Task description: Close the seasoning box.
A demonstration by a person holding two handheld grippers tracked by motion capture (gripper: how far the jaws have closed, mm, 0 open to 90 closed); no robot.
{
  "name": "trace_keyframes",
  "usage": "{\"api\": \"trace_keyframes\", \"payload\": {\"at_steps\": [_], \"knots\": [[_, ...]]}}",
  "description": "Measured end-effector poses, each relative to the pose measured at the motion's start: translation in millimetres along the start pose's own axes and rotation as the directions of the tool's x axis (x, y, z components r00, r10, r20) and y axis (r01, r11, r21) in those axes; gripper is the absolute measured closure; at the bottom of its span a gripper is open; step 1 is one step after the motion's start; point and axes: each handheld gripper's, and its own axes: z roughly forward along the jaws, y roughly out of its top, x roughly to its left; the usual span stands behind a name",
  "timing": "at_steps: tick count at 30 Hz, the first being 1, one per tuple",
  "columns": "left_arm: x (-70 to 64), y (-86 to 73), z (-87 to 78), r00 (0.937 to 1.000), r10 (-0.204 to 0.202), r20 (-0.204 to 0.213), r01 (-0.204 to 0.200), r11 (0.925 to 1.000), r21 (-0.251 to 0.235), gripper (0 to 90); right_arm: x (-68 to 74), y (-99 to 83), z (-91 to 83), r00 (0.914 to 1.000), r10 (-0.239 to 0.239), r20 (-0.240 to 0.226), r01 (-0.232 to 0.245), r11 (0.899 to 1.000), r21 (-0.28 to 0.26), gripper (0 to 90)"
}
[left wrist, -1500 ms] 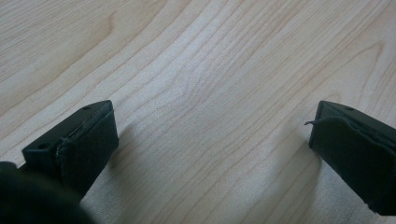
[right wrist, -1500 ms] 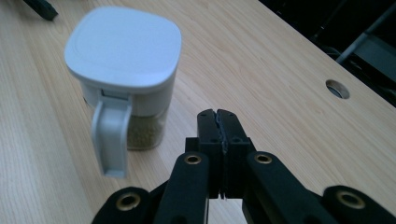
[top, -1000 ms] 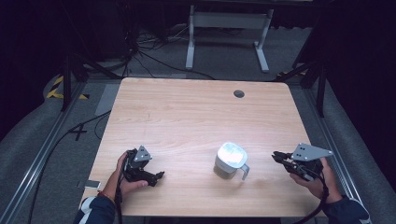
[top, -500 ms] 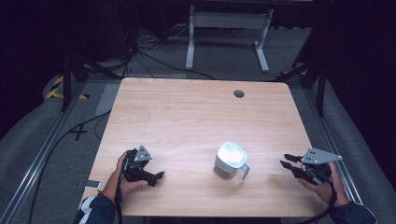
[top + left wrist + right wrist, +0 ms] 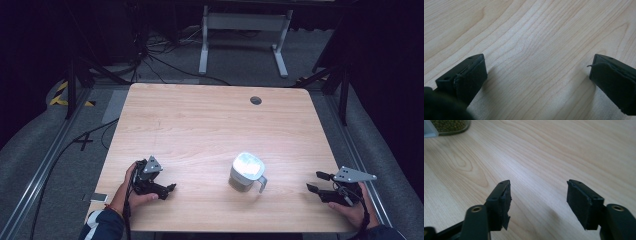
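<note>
Jug (image 5: 246, 172) — between claws, untouched

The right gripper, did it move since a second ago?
Yes. The right gripper has slid toward the table's right edge and slightly nearer the person, so it now sits farther from the jug, which stayed put.

table: we see a light wood top (image 5: 200, 125), round hole (image 5: 256, 100) near the far edge
floor: grey carpet (image 5: 45, 150), loose black cables (image 5: 150, 55)
behind: white metal frame (image 5: 245, 30), dark room
</note>
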Motion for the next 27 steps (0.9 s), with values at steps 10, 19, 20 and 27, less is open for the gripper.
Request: {"api": "trace_keyframes", "payload": {"at_steps": [10,19,20,27], "knots": [[0.0,0.0,0.0,1.0000,0.001,0.000,-0.001,1.0000,0.000,1.5,-4.1,-13.2,6.7,0.9958,0.080,0.045,-0.082,0.996,0.041,25.3],[0.0,0.0,0.1,1.0000,0.001,0.000,-0.001,1.0000,0.000,1.5,-3.4,-13.2,6.9,0.9953,0.081,0.054,-0.083,0.996,0.042,24.1],[0.0,0.0,0.1,1.0000,0.001,0.000,-0.001,1.0000,0.000,1.5,-3.4,-13.2,6.9,0.9952,0.082,0.054,-0.084,0.996,0.042,24.0],[0.0,0.0,0.0,1.0000,0.001,-0.001,-0.001,1.0000,0.000,1.5,-3.7,-13.2,7.1,0.9948,0.085,0.057,-0.087,0.995,0.045,22.9]]}}
